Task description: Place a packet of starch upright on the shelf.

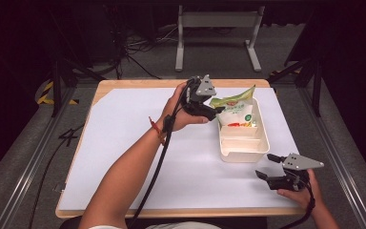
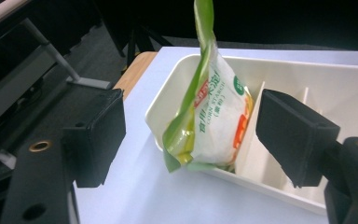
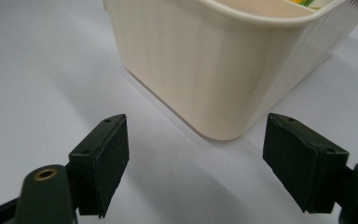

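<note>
**Corn starch bag stands in the far end of the cream bin, both grippers released**

Nearest the high camera, the right gripper (image 1: 270, 166) hovers low over the tabletop's near right corner, close to the near edge, jaws spread wide with nothing between them. Its own view shows the rounded near corner of the ribbed cream bin (image 3: 223, 79) just ahead of the pads, apart from them, with bare white sheet on both sides.

That divided bin (image 1: 263, 138) sits on the right part of the white sheet (image 1: 124, 157), its long side running toward the far edge and its right wall near the sheet's right edge. The corn starch bag (image 1: 236, 112), white with green edging, stands tilted in the bin's far compartment, its green top rising above the rim and leaning over the far left corner. The two near compartments look empty.

At the bin's far left corner, the left gripper (image 1: 214, 110) is held above the sheet. In its own view the jaws stand well apart on either side of the bag (image 2: 212, 116), pads off it.

Left of the bin, the sheet lies open to the left edge.
</note>
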